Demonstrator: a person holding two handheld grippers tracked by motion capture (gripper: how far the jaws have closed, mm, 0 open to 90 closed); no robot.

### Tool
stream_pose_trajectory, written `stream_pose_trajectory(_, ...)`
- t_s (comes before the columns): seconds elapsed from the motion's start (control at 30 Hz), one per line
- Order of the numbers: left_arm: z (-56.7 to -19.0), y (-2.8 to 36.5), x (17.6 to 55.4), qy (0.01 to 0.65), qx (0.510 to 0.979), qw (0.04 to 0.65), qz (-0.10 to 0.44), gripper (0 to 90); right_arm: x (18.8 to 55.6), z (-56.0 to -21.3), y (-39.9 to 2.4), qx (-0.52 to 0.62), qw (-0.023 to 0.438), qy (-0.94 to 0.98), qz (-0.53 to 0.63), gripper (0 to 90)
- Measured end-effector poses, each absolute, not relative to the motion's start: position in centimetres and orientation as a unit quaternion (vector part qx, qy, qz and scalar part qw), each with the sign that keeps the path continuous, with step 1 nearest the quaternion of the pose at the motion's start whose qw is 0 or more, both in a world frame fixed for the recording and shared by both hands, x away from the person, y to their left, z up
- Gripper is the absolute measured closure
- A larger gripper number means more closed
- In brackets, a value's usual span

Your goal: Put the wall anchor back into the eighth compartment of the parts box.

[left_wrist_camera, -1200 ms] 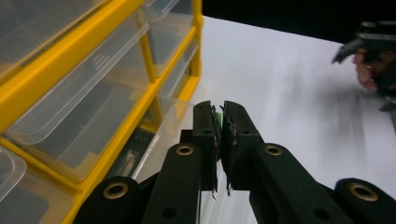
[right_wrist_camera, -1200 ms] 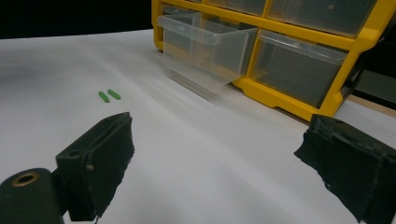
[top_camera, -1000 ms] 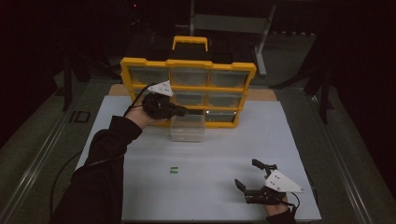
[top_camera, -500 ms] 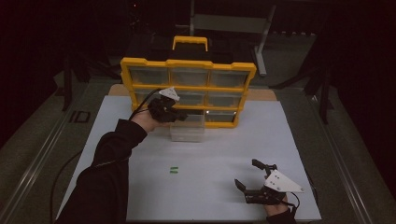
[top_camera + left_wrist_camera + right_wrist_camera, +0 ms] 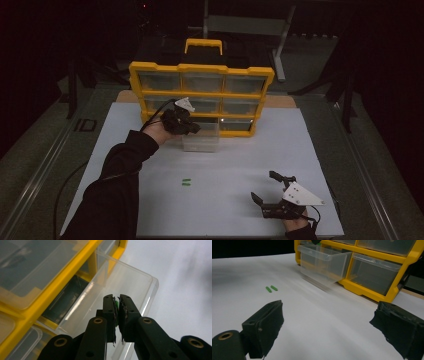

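Two small green pieces lie on open white surface well before the clear plastic drawer, above whose rim the left gripper fingers clench another green piece, the right gripper fingers released.

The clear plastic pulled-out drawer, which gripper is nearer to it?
Left. The left gripper, shut on a small green piece, hangs right over the clear plastic pulled-out drawer; the right gripper rests open far down the white table.
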State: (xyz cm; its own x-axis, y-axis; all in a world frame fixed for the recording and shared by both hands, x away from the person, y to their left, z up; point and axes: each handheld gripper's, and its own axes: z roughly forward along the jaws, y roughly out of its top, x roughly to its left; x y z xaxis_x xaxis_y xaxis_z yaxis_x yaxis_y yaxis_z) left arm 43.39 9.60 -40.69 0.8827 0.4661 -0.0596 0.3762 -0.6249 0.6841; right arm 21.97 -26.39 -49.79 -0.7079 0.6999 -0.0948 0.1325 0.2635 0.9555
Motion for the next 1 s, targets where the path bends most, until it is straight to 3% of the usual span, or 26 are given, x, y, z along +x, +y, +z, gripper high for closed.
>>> stream_pose_trajectory(0.07, -40.7, 9.7, 43.4, 0.238, 0.898, 0.366, 0.057, 78.0, 22.0, -49.8, -26.4, 0.277, 0.263, 0.750, 0.541, 8.3)
stream_pose_trajectory(0.17, -40.7, 9.8, 43.5, 0.245, 0.896, 0.367, 0.047, 61.5, 22.0, -49.8, -26.4, 0.277, 0.263, 0.750, 0.541, 8.4)
stream_pose_trajectory(0.2, -40.7, 9.9, 43.5, 0.249, 0.895, 0.368, 0.046, 61.5, 22.0, -49.8, -26.4, 0.277, 0.263, 0.750, 0.541, 8.3)
stream_pose_trajectory(0.43, -40.3, 10.2, 43.1, 0.249, 0.895, 0.369, 0.021, 24.3, 22.0, -49.8, -26.4, 0.276, 0.263, 0.751, 0.539, 8.3)
stream_pose_trajectory(0.6, -39.9, 10.2, 42.3, 0.231, 0.901, 0.367, 0.012, 6.6, 22.0, -49.8, -26.4, 0.277, 0.263, 0.751, 0.539, 8.3)
stream_pose_trajectory(0.73, -39.7, 10.3, 41.5, 0.224, 0.900, 0.374, 0.008, 1.2, 21.9, -49.8, -26.4, 0.277, 0.264, 0.751, 0.538, 8.3)
stream_pose_trajectory(1.0, -39.2, 11.1, 40.4, 0.218, 0.894, 0.391, 0.010, 1.2, 21.9, -49.7, -26.3, 0.277, 0.264, 0.752, 0.537, 8.3)
